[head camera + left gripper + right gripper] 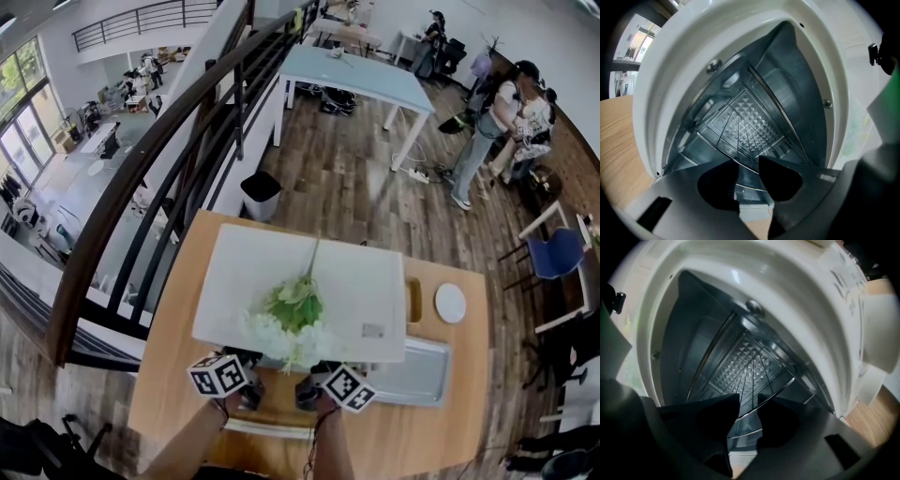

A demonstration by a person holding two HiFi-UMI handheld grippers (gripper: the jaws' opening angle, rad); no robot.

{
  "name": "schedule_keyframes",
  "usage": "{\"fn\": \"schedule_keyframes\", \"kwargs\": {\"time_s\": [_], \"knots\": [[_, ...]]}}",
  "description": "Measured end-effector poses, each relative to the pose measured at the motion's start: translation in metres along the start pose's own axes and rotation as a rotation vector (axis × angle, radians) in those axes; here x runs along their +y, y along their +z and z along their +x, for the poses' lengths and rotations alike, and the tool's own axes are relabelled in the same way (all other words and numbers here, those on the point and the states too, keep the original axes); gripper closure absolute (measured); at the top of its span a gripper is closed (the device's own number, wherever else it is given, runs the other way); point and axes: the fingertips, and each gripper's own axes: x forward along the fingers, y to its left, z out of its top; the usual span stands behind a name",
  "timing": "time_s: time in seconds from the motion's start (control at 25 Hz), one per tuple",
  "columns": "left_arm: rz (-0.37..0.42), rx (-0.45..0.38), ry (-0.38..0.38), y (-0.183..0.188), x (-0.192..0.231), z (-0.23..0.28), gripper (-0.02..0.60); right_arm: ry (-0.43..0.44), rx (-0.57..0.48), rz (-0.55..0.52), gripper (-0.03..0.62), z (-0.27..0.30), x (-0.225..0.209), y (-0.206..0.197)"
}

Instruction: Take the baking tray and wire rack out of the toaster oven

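Observation:
The white toaster oven (281,272) stands on a wooden table (169,375), and both grippers reach into its open front. Inside, the wire rack (736,129) lies level over a diamond-patterned floor. My left gripper (747,171) has its dark jaws closed on the rack's front bar near the left side. My right gripper (749,408) grips the same front bar of the wire rack (750,371) further right. In the head view the left gripper (251,394) and right gripper (307,394) sit side by side under the oven's front edge. A silver baking tray (417,370) lies on the table to the oven's right.
A bunch of white flowers with green leaves (295,314) lies on the oven's top and overhangs its front. A round white plate (450,303) sits at the table's right. A dark stair railing (159,169) runs along the left, and people stand far off.

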Motion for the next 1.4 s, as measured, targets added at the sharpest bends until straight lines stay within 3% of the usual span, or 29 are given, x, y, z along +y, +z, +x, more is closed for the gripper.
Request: {"fn": "schedule_keyframes", "kwargs": {"time_s": [1.2, 1.4], "knots": [[0.007, 0.069, -0.030, -0.022, -0.009, -0.036, 0.454, -0.008, -0.041, 0.017, 0.499, -0.041, 0.005, -0.020], [0.004, 0.076, -0.029, -0.028, -0.008, -0.043, 0.454, -0.003, -0.046, -0.020, 0.499, -0.048, 0.002, -0.023]]}}
